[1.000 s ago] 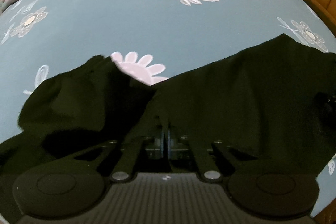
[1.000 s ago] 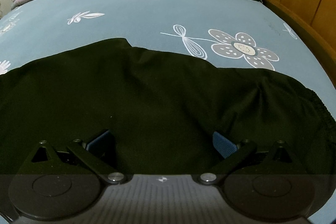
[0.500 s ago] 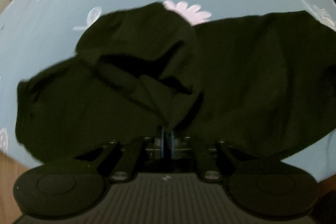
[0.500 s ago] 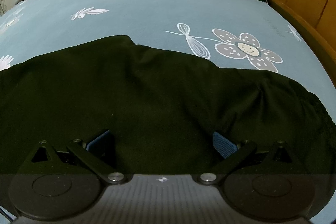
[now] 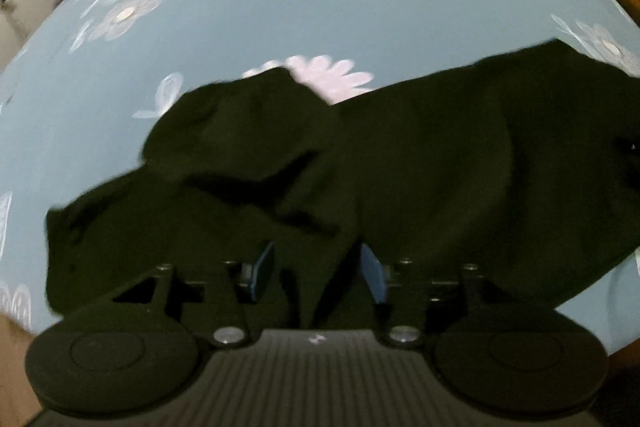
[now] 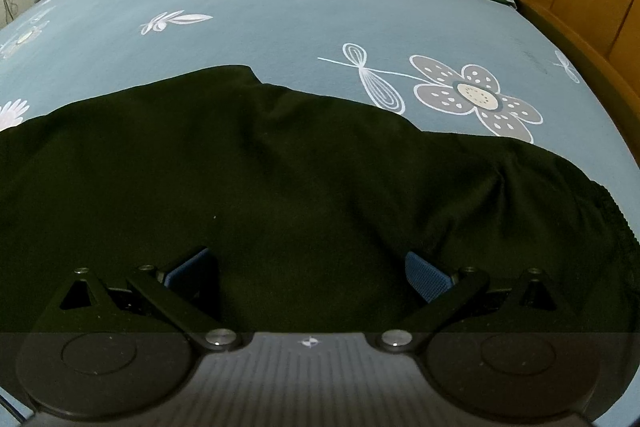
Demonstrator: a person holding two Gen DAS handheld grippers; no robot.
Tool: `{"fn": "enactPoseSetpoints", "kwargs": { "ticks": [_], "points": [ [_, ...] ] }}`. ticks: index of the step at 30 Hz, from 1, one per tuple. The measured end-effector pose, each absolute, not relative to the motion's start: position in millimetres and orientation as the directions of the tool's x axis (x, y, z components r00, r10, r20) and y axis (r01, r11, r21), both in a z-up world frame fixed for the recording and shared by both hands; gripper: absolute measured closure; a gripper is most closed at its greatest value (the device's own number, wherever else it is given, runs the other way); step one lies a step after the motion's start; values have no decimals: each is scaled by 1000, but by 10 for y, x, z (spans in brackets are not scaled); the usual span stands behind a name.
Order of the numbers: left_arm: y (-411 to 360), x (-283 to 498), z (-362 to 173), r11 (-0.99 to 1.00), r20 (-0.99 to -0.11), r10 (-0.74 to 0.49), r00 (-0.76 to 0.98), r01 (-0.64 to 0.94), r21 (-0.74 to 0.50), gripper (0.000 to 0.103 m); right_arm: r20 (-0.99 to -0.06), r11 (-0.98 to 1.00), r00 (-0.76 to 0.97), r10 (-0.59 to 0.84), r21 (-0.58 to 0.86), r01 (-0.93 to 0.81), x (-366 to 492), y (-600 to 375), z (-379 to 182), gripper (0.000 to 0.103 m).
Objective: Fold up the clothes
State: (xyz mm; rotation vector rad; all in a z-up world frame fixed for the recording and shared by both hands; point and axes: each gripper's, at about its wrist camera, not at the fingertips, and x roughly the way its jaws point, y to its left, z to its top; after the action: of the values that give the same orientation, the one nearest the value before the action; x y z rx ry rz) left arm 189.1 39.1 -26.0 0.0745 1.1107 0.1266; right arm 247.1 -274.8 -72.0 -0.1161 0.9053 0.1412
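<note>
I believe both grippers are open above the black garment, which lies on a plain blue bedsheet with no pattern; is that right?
Not quite: the blue bedsheet is not plain. The right wrist view shows it printed with flowers and leaves. The rest holds: the left gripper and right gripper are both open over the black fabric garment.
</note>
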Motion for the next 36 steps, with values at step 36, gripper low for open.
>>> {"fn": "enactPoseSetpoints", "kwargs": {
  "ticks": [36],
  "points": [
    [596,1680,-25,999,-849,36,527,-14,34,50,-786,968,613,77,-88,-234,2391,-2458,-387,0]
  ]
}}
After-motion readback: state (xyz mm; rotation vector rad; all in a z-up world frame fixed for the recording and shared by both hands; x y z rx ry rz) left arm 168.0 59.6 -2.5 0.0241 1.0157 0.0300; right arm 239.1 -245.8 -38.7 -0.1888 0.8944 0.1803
